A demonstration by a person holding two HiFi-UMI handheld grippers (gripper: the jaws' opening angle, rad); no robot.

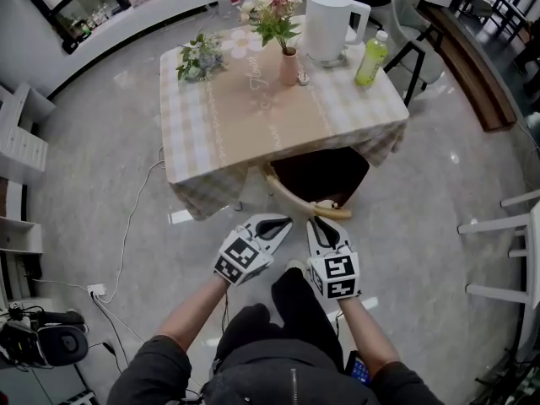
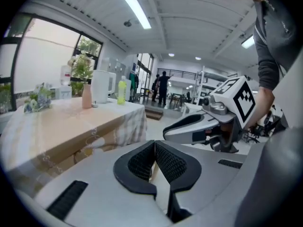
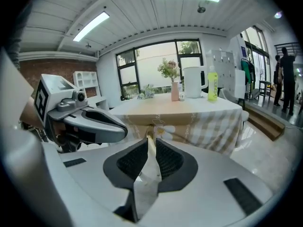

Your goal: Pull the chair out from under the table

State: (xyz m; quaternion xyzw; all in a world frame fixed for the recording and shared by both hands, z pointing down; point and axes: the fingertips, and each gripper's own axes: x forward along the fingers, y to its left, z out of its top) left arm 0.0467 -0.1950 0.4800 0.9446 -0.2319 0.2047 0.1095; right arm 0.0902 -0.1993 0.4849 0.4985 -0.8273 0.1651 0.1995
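A chair point(image 1: 321, 175) with a dark seat and a curved wooden back rail point(image 1: 297, 199) is tucked under the near edge of a table point(image 1: 253, 112) draped in a beige checked cloth. Both grippers hover side by side just in front of the rail, tips pointing at it. My left gripper point(image 1: 283, 223) point(image 2: 155, 144) is shut with nothing between its pads. My right gripper point(image 1: 315, 221) point(image 3: 151, 140) is shut too and grips nothing. Its tips are a little short of the rail, and I cannot tell whether they touch it. In the right gripper view the table point(image 3: 189, 110) lies straight ahead.
On the table stand a white kettle point(image 1: 329, 19), a green bottle point(image 1: 371, 57) and flowers in a vase point(image 1: 285, 57). A grey chair point(image 1: 415, 36) stands behind the table, white chairs point(image 1: 515, 251) at the right, white shelves point(image 1: 18, 150) at the left. A cable point(image 1: 128, 226) runs over the floor.
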